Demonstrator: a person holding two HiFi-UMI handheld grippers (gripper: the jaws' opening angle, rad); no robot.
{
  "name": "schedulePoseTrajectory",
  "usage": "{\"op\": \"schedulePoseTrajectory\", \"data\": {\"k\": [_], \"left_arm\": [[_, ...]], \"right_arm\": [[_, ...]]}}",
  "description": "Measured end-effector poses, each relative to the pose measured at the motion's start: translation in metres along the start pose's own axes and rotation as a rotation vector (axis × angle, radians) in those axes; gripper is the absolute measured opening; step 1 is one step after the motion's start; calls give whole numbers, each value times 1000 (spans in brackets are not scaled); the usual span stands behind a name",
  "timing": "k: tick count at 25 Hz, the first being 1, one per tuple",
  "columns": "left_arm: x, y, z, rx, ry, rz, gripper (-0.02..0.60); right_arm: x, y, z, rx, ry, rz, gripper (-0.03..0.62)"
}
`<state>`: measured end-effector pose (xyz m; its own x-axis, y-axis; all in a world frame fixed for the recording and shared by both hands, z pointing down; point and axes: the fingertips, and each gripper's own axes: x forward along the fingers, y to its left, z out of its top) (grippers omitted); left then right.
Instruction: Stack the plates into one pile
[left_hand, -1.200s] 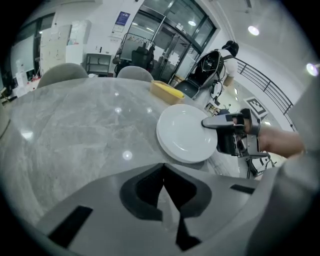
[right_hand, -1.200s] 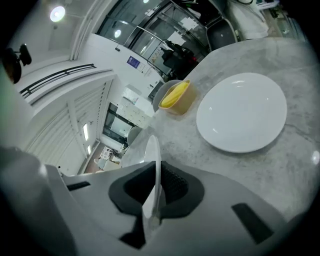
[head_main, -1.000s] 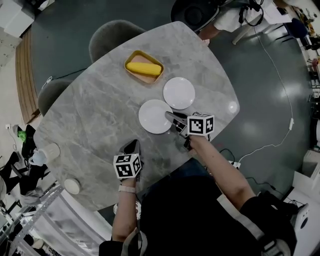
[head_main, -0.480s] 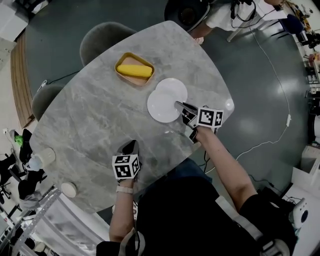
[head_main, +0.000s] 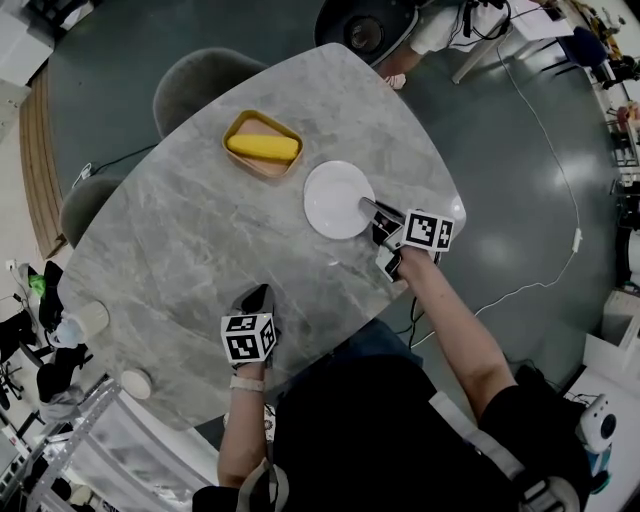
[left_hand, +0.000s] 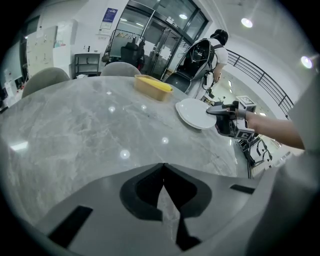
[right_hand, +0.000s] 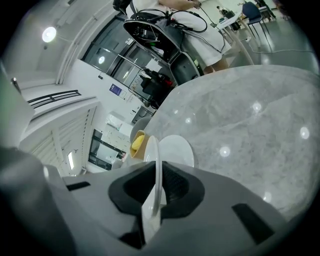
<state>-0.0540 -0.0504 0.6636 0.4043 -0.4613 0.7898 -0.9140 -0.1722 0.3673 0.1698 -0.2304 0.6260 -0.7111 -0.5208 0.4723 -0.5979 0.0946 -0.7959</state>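
My right gripper (head_main: 374, 210) is shut on the near rim of a white plate (head_main: 336, 198), seen edge-on between its pads in the right gripper view as the held plate (right_hand: 153, 175). A second white plate (right_hand: 176, 150) lies flat on the marble table (head_main: 200, 230) just beyond and under it; in the head view the held plate hides it almost fully. From the left gripper view the plates (left_hand: 194, 113) look like one disc, with the right gripper (left_hand: 214, 111) at their rim. My left gripper (head_main: 258, 298) hovers near the table's front edge, shut and empty (left_hand: 162, 167).
A yellow tray (head_main: 262, 145) with a yellow item sits beyond the plates. Two grey chairs (head_main: 200, 85) stand at the far left. A cup (head_main: 85, 318) and a small bowl (head_main: 135, 383) are near the left edge. A person (head_main: 440, 25) stands past the far corner.
My right gripper carried its plate sideways from beside the second plate to over it, so the two discs now overlap as one. The left gripper stayed about where it was.
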Motion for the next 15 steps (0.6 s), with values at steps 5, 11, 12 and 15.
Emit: {"op": "schedulePoseTrajectory", "data": {"k": [5,11,12,15], "left_arm": [[2,0,4,2,5,3,9],[7,-3,6,7,15,1,9],[7,-3,6,7,16,1,9],[10,-4,6,9,20,1,9]], "right_arm": [[7,-2,8,-7,-2,1,40],[15,-9,18,-22,11,-8,40],[16,-11,19,-23,13,-11,40],[19,-14,22,-29,17,-15,41]]}}
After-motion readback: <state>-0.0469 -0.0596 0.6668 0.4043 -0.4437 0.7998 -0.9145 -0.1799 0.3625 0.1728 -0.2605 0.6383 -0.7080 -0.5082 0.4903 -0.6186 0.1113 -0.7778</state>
